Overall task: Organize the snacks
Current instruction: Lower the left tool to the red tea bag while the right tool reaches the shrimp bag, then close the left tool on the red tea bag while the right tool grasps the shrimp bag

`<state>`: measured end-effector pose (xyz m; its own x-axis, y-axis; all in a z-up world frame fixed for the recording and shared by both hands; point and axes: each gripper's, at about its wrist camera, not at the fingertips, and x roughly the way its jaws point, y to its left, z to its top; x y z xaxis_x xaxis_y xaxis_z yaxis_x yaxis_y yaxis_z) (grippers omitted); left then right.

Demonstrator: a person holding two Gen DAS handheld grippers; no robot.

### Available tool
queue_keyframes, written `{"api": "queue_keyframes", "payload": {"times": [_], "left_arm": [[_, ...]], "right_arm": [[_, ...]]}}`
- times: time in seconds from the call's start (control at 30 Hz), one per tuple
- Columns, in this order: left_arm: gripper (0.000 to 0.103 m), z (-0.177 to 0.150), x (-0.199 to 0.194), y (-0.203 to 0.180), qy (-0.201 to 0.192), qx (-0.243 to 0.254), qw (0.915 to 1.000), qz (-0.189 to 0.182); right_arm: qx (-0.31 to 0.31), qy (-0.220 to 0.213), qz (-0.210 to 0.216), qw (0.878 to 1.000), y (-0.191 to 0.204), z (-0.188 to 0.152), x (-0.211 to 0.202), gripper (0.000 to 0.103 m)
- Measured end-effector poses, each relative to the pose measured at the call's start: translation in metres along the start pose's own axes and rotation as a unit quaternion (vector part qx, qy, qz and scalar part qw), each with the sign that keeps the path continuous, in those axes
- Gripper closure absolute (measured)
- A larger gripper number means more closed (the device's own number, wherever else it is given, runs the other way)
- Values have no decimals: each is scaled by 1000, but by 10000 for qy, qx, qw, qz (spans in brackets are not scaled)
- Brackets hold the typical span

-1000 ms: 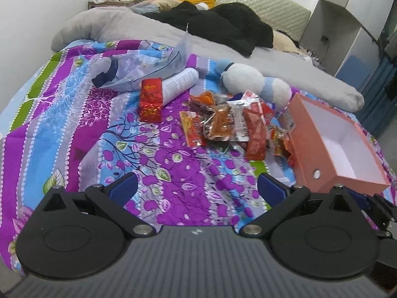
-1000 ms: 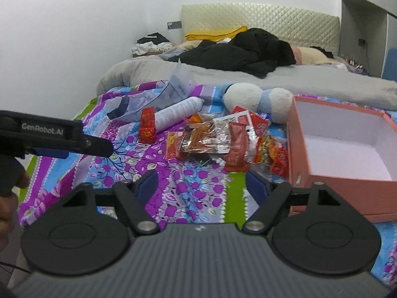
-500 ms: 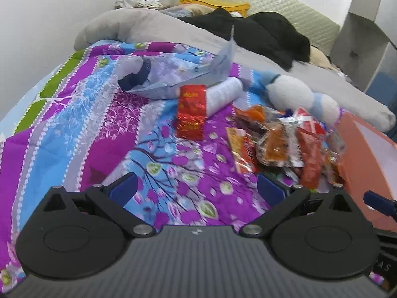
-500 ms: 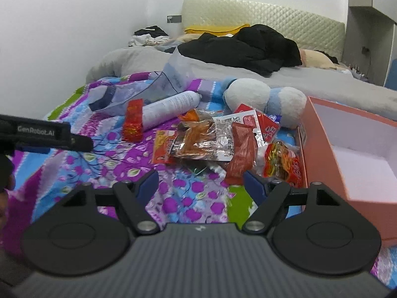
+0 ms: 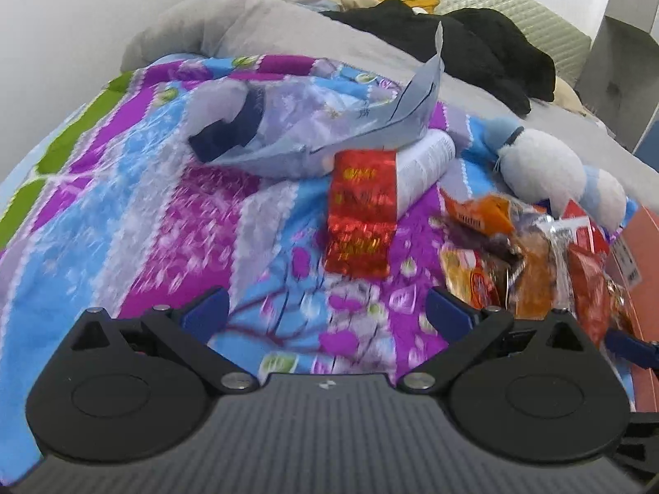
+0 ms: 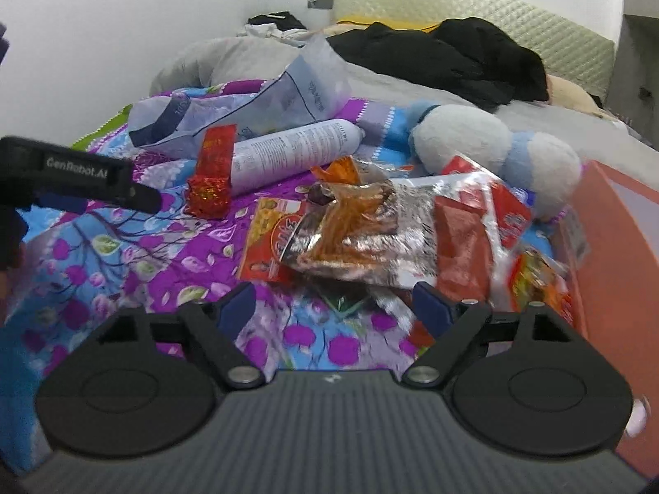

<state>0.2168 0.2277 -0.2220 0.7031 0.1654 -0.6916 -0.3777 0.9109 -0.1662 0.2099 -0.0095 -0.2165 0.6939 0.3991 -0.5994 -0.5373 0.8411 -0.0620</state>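
Note:
A shiny red snack packet (image 5: 361, 214) lies on the floral bedspread, straight ahead of my open, empty left gripper (image 5: 327, 315); it also shows in the right wrist view (image 6: 212, 171). A pile of snack packets (image 6: 370, 230) lies just ahead of my open, empty right gripper (image 6: 333, 306), and shows at the right of the left wrist view (image 5: 527, 263). An open orange box (image 6: 613, 238) stands right of the pile. The left gripper's body (image 6: 78, 177) shows at the left of the right wrist view.
A white cylindrical bottle (image 6: 296, 150) and a crumpled clear plastic bag (image 5: 313, 131) lie behind the red packet. A white and blue plush toy (image 6: 494, 148) lies behind the pile. A grey duvet and black clothes (image 6: 445, 57) cover the far bed.
Both grippers have moved forward over the bed. The red packet and the snack pile now sit much closer. Both stay open and empty.

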Motion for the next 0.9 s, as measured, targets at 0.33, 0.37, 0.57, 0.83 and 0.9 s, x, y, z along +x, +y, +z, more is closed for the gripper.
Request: {"api": "queue_keyframes", "payload": {"times": [0.33, 0.37, 0.57, 0.83, 0.9], "left_arm": [[8, 24, 61, -19, -99, 126, 9996, -248], [10, 25, 66, -19, -63, 89, 9996, -246], [29, 18, 96, -23, 157, 288, 9992, 246], [46, 12, 86, -26, -9, 406, 9991, 106], [46, 10, 79, -28, -35, 405, 9992, 32]], "right_arm": [[-418, 54, 27, 9991, 8, 22, 60, 17], [-425, 53, -48, 9991, 9, 22, 65, 17], [-387, 69, -212, 9990, 11, 19, 83, 16], [-568, 155, -175, 9981, 14, 19, 70, 61], [-561, 203, -135, 9981, 16, 19, 65, 78]]}}
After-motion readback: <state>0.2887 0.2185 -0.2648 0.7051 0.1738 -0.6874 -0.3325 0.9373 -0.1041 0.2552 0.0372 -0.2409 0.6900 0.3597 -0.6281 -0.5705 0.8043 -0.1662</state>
